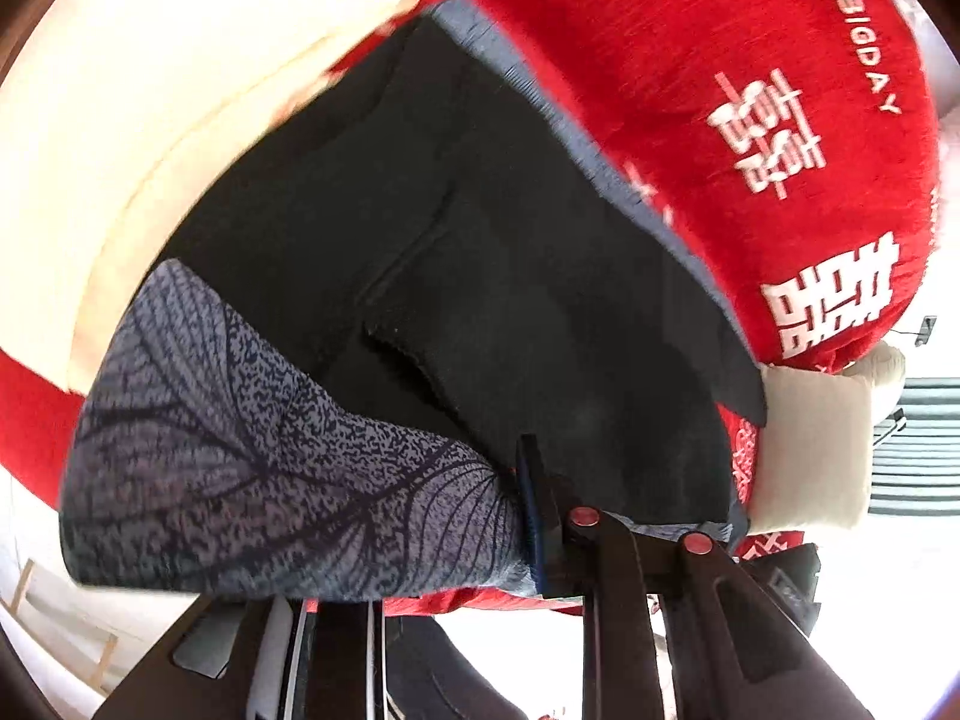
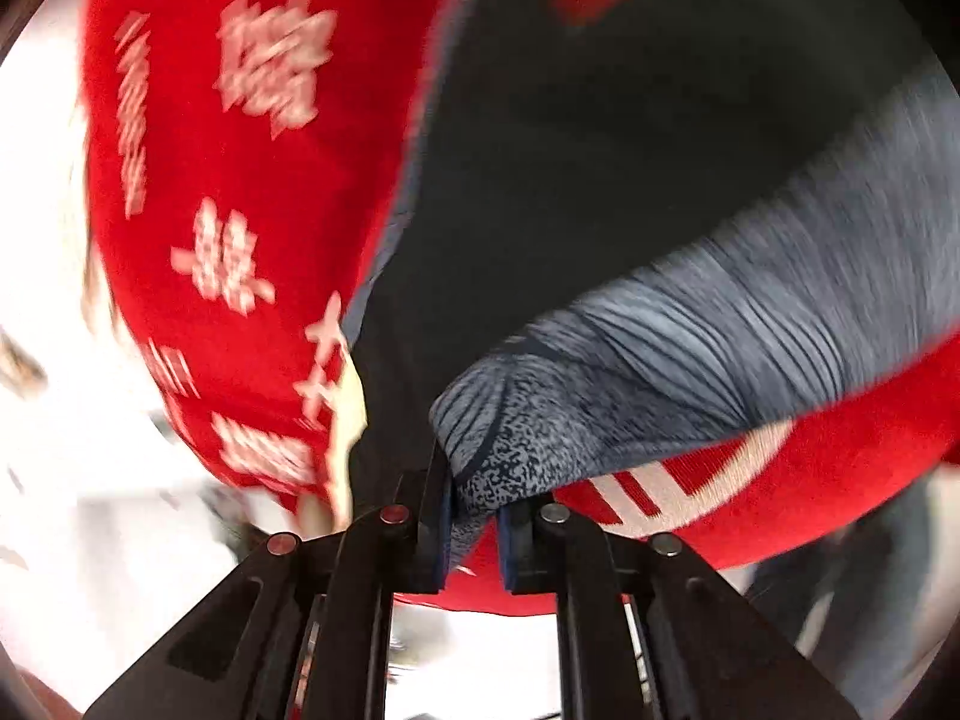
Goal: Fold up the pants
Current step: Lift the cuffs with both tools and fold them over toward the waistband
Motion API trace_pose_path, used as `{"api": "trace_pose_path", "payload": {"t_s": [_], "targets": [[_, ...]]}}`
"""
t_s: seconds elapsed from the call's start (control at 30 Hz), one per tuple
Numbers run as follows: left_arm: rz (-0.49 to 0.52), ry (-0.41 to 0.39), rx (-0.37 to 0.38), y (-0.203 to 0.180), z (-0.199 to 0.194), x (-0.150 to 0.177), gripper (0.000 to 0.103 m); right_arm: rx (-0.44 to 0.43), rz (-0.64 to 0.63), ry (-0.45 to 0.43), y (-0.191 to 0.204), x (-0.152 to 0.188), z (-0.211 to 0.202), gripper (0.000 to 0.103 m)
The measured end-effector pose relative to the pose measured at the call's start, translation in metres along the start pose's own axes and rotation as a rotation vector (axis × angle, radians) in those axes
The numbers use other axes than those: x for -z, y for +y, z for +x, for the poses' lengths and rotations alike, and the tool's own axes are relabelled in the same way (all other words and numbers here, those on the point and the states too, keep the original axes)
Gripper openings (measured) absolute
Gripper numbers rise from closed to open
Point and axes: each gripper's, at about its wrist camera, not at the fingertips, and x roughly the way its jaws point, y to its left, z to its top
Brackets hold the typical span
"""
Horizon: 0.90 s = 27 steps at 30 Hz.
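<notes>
The pants (image 1: 492, 276) are dark with a grey leaf-print side; they lie over a red blanket (image 1: 720, 90). My left gripper (image 1: 540, 516) is shut on a bunched grey printed edge (image 1: 270, 468) of the pants, lifted off the blanket. In the right wrist view the pants (image 2: 600, 150) fill the upper right. My right gripper (image 2: 474, 516) is shut on another grey printed corner (image 2: 630, 360), the fabric pinched between the blue pads. The view is motion-blurred.
The red blanket with white characters (image 2: 240, 210) covers the surface under the pants. A cream cushion or bedding (image 1: 150, 120) lies at the upper left, and a white pillow (image 1: 816, 450) at the right near striped fabric (image 1: 918, 450).
</notes>
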Motion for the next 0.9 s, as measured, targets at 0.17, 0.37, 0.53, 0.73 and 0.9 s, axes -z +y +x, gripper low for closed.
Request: {"api": "trace_pose_path", "payload": {"t_s": [0.17, 0.37, 0.53, 0.73, 0.9], "targets": [[0.037, -0.047, 0.022, -0.032, -0.018, -0.026, 0.024, 0.065, -0.134, 0.056, 0.054, -0.042, -0.005, 0.013], [0.084, -0.115, 0.021, -0.072, -0.008, -0.085, 0.024, 0.096, -0.175, 0.158, 0.080, -0.113, 0.018, 0.013], [0.085, -0.148, -0.036, -0.085, 0.034, -0.146, 0.024, 0.161, -0.171, 0.270, 0.081, -0.183, 0.068, 0.015], [0.064, -0.116, -0.176, -0.071, 0.096, -0.191, 0.024, 0.271, -0.222, 0.401, 0.071, -0.244, 0.150, 0.017], [0.080, -0.128, -0.230, -0.085, 0.083, -0.187, 0.052, 0.254, -0.254, 0.474, 0.072, -0.253, 0.168, 0.039]]}}
